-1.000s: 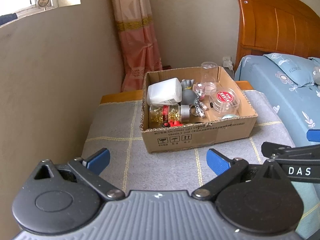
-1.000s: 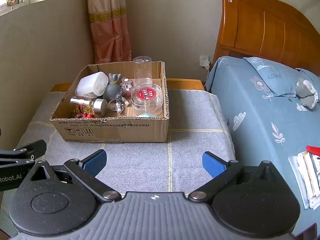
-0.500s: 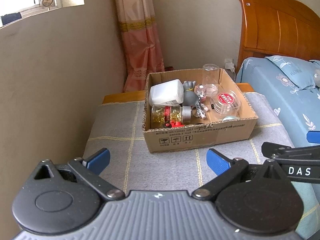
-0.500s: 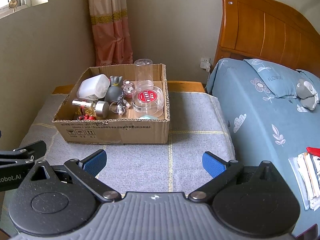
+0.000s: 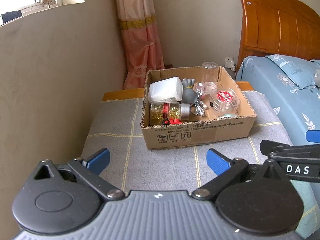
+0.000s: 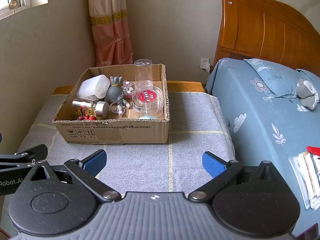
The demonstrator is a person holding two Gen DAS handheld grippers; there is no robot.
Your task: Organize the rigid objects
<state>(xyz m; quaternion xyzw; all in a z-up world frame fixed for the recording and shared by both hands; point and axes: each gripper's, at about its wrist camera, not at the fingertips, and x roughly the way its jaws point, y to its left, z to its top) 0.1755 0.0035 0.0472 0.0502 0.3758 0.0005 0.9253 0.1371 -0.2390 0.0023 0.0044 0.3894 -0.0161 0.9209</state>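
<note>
A cardboard box [image 5: 198, 134] [image 6: 112, 132] stands on a grey checked cloth. Inside lie a white plastic bottle [image 5: 166, 89] [image 6: 94, 87], a jar of yellow capsules [image 5: 166, 111] [image 6: 92, 108], a grey figurine [image 5: 189, 92] [image 6: 115, 89], a tall clear cup [image 5: 209, 73] [image 6: 143, 73], a round clear case with a red label [image 5: 225, 100] [image 6: 148, 100], a keychain [image 5: 199, 108] [image 6: 120, 108] and small red pieces [image 5: 172, 121]. My left gripper [image 5: 158, 161] hangs open in front of the box, holding nothing. My right gripper [image 6: 154, 161] is open too, beside it.
A bed with blue floral bedding [image 6: 270, 108] and a wooden headboard [image 6: 270, 26] lies to the right. A beige wall [image 5: 50, 80] runs close on the left, with a pink curtain [image 5: 140, 40] behind the box. Papers [image 6: 308, 176] sit on the bed's near edge.
Both grippers have drawn back and tipped slightly, so the box sits a little farther up in each view. Their fingers stay open and nothing in the box has moved.
</note>
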